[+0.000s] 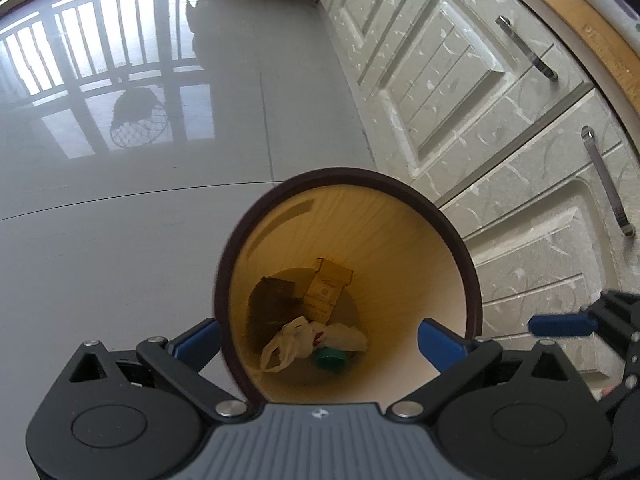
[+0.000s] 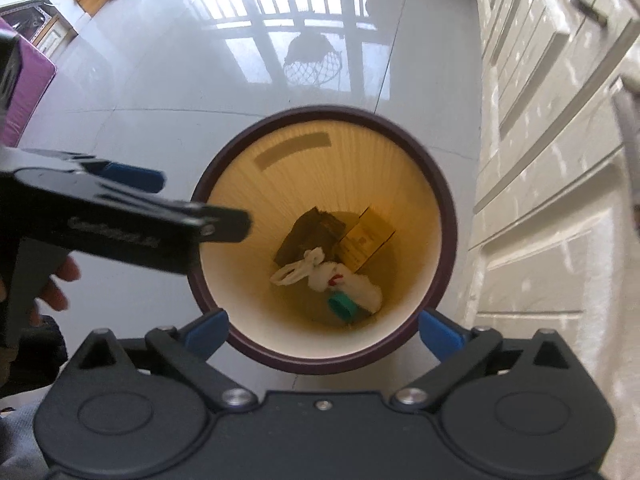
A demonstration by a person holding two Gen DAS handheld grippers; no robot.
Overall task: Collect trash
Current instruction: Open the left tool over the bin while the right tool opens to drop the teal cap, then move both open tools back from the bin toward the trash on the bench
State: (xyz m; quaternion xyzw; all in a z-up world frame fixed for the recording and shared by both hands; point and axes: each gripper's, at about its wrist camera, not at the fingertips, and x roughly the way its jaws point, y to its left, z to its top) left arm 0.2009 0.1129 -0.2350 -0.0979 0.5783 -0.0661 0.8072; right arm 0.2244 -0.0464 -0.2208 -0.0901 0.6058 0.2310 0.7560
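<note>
A round bin with a dark maroon rim [image 1: 460, 240] [image 2: 448, 208] stands on the floor, and both grippers point down into it. At its bottom lie a white plastic bag [image 1: 296, 340] [image 2: 348, 280], a green cap [image 1: 330, 358] [image 2: 342, 305], a small cardboard box [image 1: 326, 288] [image 2: 366, 242] and a brown crumpled piece [image 1: 272, 304] [image 2: 312, 232]. My left gripper [image 1: 320, 342] is open above the bin's near side, nothing between its blue fingertips. My right gripper [image 2: 324, 330] is open too, spread as wide as the bin and empty. The left gripper's black body [image 2: 132, 216] crosses the bin's left rim in the right wrist view.
Pale cabinet doors [image 1: 480, 100] with metal handles [image 1: 608, 184] run close along the bin's right side. Glossy grey floor tiles [image 1: 120, 240] spread to the left and beyond. A purple object [image 2: 28, 92] sits at far left, and a person's hand [image 2: 60, 284] holds the left gripper.
</note>
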